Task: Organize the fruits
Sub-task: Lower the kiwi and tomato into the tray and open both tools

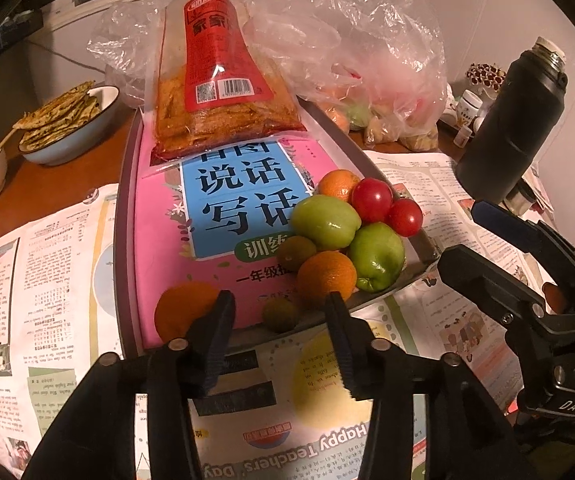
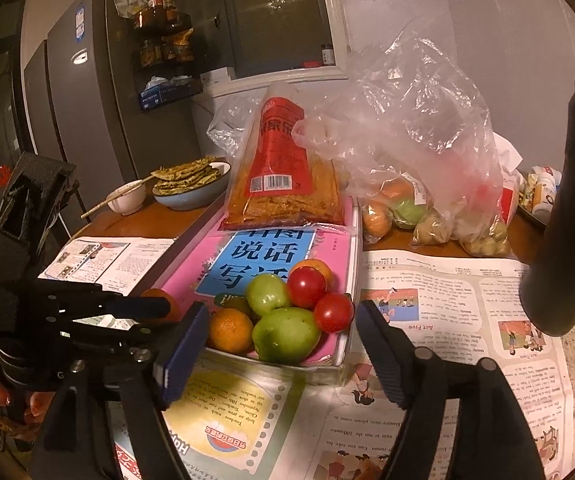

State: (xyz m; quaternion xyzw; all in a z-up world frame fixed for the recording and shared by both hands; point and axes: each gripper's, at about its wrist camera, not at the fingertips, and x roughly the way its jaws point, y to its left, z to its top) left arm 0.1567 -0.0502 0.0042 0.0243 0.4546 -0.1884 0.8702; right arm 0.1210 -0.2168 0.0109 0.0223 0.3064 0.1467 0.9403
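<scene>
I'm holding my left gripper (image 1: 279,316) open low in the frame, its jaws empty, a small green fruit (image 1: 280,313) lying loose between them on the tray (image 1: 125,216). My right gripper (image 2: 279,320) is standing open too, gripping nothing — the fruit pile (image 2: 283,312) is sitting mid-frame at the tray's near corner, an orange (image 1: 185,312) just beside my left jaw

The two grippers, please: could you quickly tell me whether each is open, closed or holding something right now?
Left gripper: open, holding nothing; a small green fruit lies between its fingertips, unpinched.
Right gripper: open, empty, jaws either side of the fruit pile.
</scene>
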